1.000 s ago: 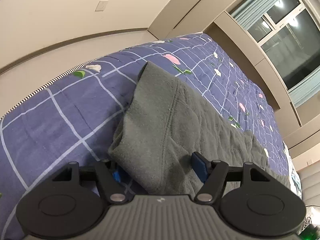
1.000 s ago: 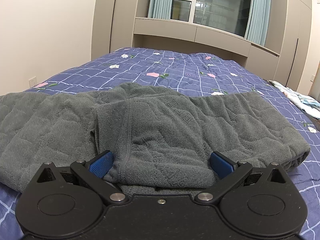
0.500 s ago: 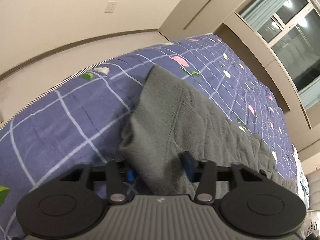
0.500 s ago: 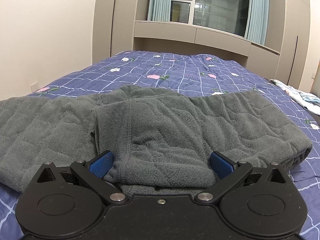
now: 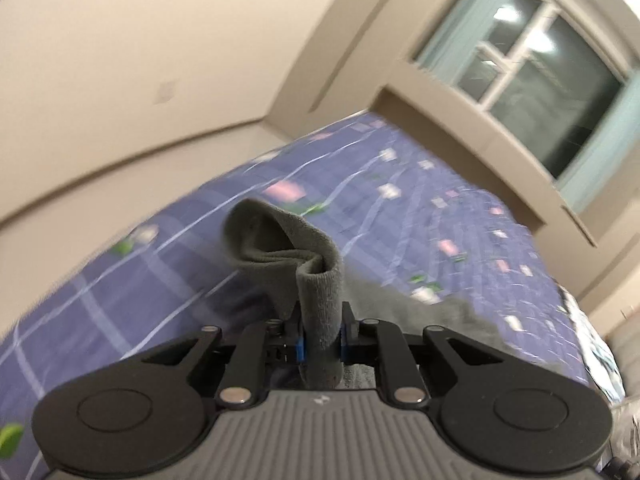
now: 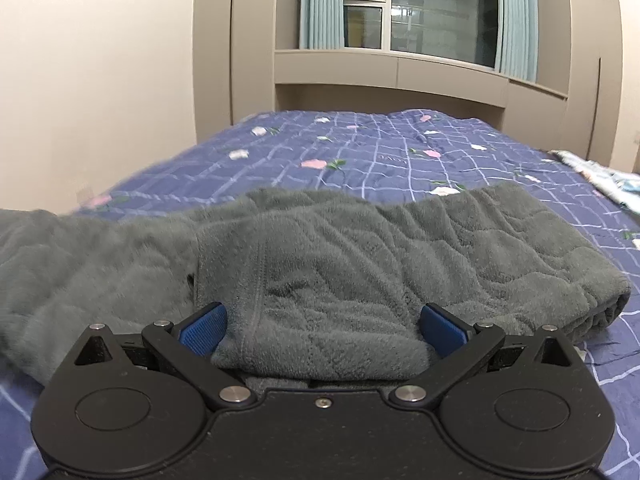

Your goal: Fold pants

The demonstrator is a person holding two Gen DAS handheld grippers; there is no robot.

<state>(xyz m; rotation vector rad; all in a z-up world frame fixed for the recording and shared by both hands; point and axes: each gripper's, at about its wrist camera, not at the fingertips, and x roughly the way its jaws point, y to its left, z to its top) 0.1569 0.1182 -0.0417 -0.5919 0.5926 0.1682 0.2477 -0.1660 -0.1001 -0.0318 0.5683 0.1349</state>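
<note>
Grey fleece pants [image 6: 340, 264] lie across a blue checked quilt [image 6: 380, 152]. In the left wrist view, the end of a pant leg [image 5: 280, 248] is raised off the bed, bunched into a curl. My left gripper [image 5: 322, 344] is closing, with that fabric pinched between its blue pads. In the right wrist view, my right gripper [image 6: 322, 326] stands open and low over the folded top part. Its pads are spread wide on either side of a thick fold. The left stretch of the leg is blurred.
The quilt [image 5: 400, 208] covers the whole bed, with its near-left edge beside a beige wall. Beyond the bed's far end are a window ledge and tall cupboards. A pale patterned cloth [image 6: 600, 176] lies at the right edge of the bed.
The left gripper's jaws came together on the end of the pant leg and rose, lifting the fabric off the quilt. The right gripper stayed where it was, still open.
</note>
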